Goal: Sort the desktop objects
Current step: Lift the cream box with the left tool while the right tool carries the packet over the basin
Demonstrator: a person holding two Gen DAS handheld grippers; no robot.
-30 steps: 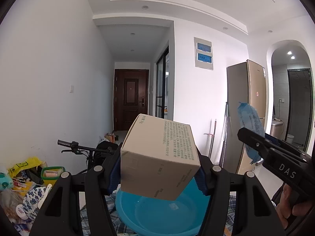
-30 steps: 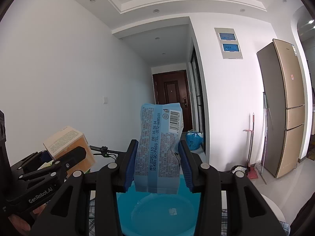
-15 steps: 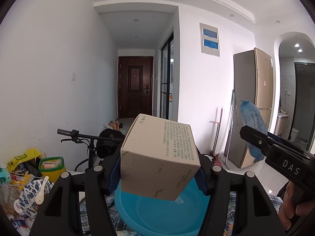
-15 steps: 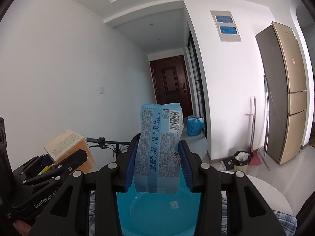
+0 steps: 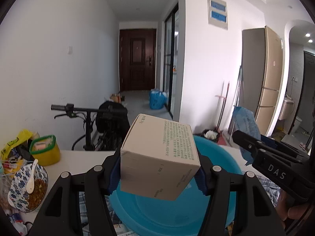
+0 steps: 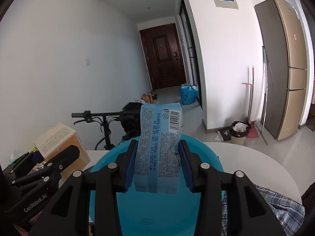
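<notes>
A beige cardboard box (image 5: 159, 157), printed with small text and tilted, is clamped between the blue pads of the left gripper (image 5: 158, 174), whose jaws are closed on its two sides. A light-blue printed packet (image 6: 160, 147) is pinched upright by the right gripper (image 6: 157, 165), whose jaws are drawn close together around it. Both items are held in the air above a blue plastic basin (image 5: 220, 157), which is set on a white table (image 5: 78, 157) over a checked cloth (image 6: 279, 206). To the left on the table, a patterned bowl (image 5: 17, 181) with a white spoon (image 5: 31, 179) and a yellow tub with a green rim (image 5: 44, 151) are seen. Beyond the table a bicycle (image 5: 88, 116) is parked, and farther off a dark door (image 5: 137, 59) and a gold refrigerator (image 5: 269, 74) are visible.
</notes>
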